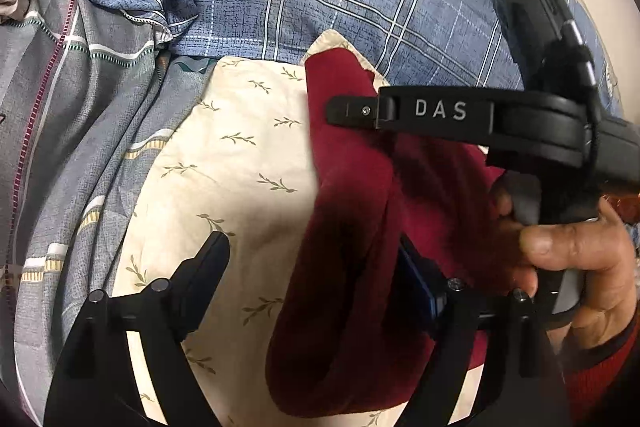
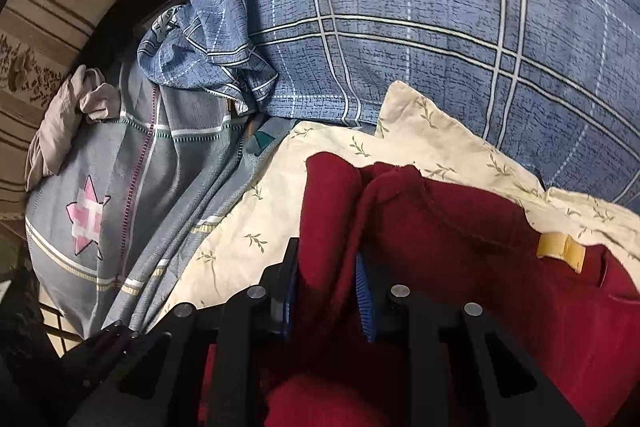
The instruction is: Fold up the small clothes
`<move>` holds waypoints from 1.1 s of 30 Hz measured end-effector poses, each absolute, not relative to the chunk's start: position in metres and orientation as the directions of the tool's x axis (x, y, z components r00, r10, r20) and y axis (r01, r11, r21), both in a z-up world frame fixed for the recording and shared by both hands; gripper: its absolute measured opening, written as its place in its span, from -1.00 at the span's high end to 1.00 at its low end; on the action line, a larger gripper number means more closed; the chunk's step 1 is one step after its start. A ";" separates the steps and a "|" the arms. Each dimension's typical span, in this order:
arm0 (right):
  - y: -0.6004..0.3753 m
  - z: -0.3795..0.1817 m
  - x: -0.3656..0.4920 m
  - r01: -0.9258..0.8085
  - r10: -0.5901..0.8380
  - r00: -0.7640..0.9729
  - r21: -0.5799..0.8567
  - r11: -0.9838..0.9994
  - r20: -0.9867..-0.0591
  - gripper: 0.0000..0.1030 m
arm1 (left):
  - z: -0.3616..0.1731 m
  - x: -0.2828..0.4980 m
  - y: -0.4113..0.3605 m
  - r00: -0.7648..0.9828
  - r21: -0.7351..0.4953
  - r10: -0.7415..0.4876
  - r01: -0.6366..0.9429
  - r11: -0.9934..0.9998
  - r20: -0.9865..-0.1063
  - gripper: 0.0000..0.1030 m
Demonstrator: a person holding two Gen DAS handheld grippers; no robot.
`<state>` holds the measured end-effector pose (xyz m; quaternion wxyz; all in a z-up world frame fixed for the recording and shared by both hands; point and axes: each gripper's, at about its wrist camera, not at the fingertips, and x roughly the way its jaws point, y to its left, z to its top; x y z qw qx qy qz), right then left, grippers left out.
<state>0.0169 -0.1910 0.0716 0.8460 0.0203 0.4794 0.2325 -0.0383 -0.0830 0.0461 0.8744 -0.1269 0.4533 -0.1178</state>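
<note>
Right gripper point(image 2: 326, 279) pinching red garment point(image 2: 460, 227), left gripper point(image 1: 316, 267) open (cream cloth point(image 1: 240, 155) below)

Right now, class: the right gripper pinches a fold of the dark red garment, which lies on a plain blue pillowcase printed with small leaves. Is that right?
Not quite. The right gripper does pinch the dark red garment, but the leaf-printed cloth under it is cream, not plain blue, as the right wrist view shows.
</note>
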 end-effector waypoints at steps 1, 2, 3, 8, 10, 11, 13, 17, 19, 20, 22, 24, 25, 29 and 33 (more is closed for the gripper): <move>-0.192 0.071 0.016 -0.371 0.411 0.432 0.257 0.892 -0.802 0.52 | 0.045 -0.038 -0.084 0.561 -0.327 -0.319 0.089 0.941 -0.764 -0.58; -0.192 0.070 0.017 -0.371 0.411 0.431 0.258 0.892 -0.803 0.52 | 0.044 -0.037 -0.083 0.562 -0.326 -0.315 0.084 0.942 -0.765 -0.58; -0.193 0.070 0.015 -0.370 0.411 0.431 0.258 0.892 -0.803 0.52 | 0.044 -0.038 -0.083 0.564 -0.325 -0.311 0.080 0.942 -0.765 -0.58; -0.193 0.070 0.015 -0.367 0.413 0.433 0.261 0.893 -0.802 0.52 | 0.044 -0.038 -0.081 0.567 -0.328 -0.305 0.064 0.943 -0.766 -0.58; -0.192 0.068 0.016 -0.364 0.415 0.429 0.266 0.892 -0.802 0.51 | 0.044 -0.037 -0.081 0.566 -0.324 -0.302 0.065 0.944 -0.767 -0.58; -0.191 0.067 0.017 -0.364 0.415 0.426 0.268 0.892 -0.804 0.51 | 0.043 -0.037 -0.081 0.565 -0.322 -0.301 0.065 0.944 -0.768 -0.58; -0.191 0.065 0.018 -0.364 0.418 0.423 0.271 0.891 -0.804 0.51 | 0.043 -0.035 -0.083 0.563 -0.321 -0.301 0.067 0.945 -0.770 -0.58; -0.189 0.062 0.019 -0.363 0.424 0.420 0.280 0.889 -0.802 0.51 | 0.042 -0.034 -0.083 0.560 -0.319 -0.301 0.069 0.945 -0.772 -0.58; -0.189 0.062 0.020 -0.365 0.426 0.419 0.281 0.888 -0.802 0.51 | 0.042 -0.034 -0.082 0.558 -0.320 -0.301 0.067 0.945 -0.773 -0.57; -0.189 0.062 0.020 -0.367 0.427 0.419 0.281 0.887 -0.801 0.51 | 0.041 -0.034 -0.082 0.557 -0.325 -0.305 0.067 0.944 -0.773 -0.53; -0.191 0.064 0.020 -0.370 0.432 0.421 0.284 0.885 -0.798 0.51 | 0.041 -0.034 -0.082 0.549 -0.348 -0.333 0.080 0.934 -0.766 -0.04; -0.193 0.066 0.019 -0.372 0.440 0.421 0.291 0.881 -0.793 0.53 | 0.042 -0.034 -0.083 0.531 -0.389 -0.382 0.103 0.915 -0.757 0.46; -0.195 0.069 0.018 -0.373 0.445 0.424 0.296 0.879 -0.789 0.55 | 0.043 -0.035 -0.083 0.531 -0.399 -0.392 0.108 0.911 -0.751 0.49; -0.208 0.086 0.012 -0.380 0.470 0.446 0.315 0.870 -0.762 0.61 | 0.056 -0.043 -0.088 0.551 -0.401 -0.407 0.139 0.906 -0.728 0.55; -0.227 0.105 0.002 -0.380 0.485 0.474 0.326 0.866 -0.735 0.63 | 0.074 -0.050 -0.099 0.566 -0.436 -0.442 0.156 0.886 -0.696 0.59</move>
